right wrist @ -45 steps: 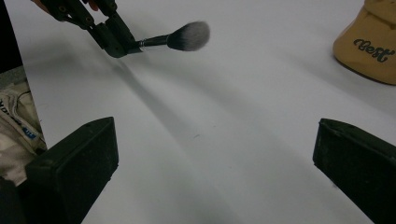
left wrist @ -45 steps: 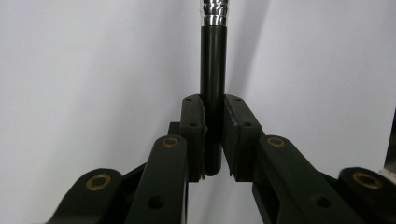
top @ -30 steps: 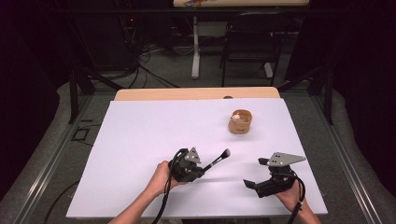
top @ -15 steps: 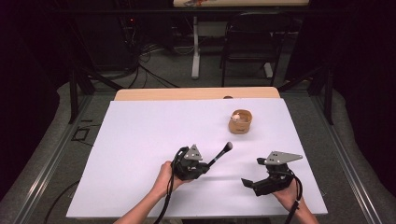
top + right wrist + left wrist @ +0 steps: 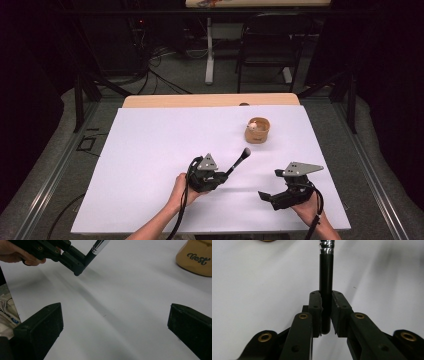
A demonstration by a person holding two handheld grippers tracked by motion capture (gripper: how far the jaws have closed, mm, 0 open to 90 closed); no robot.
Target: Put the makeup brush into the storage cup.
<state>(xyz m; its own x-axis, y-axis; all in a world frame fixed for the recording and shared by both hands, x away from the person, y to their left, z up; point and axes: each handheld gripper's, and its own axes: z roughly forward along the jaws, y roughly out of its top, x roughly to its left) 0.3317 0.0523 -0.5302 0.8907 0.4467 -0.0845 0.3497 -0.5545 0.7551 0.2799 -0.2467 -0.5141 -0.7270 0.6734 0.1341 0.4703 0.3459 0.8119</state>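
While the left tongs [image 5: 326, 315] clamp a black-handled brush with silver ferrule [image 5: 326, 277] above the white tabletop [image 5: 150, 150], high view adds its bristle tip, right tongs [image 5: 112, 325] gaping empty, tan lettered pot [image 5: 197, 257] nearby.

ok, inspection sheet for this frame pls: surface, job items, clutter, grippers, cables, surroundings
Surface: white sheet over a wooden table; wood shows along the far edge.
Job's things: brush, black handle with silver ferrule, held at the handle end, head pointing toward the tan cup; the cup stands upright on the far right of the sheet, with something pale inside.
Clutter: nothing seen on the sheet; a small dark thing on the far wood edge, too small to tell.
Grippers: left gripper shut on the brush handle; right gripper open, nothing between its jaws.
Cables: one trails from each gripper toward the person; more lie on the floor behind the table.
Surroundings: dark room, black chair, table leg, grey floor.
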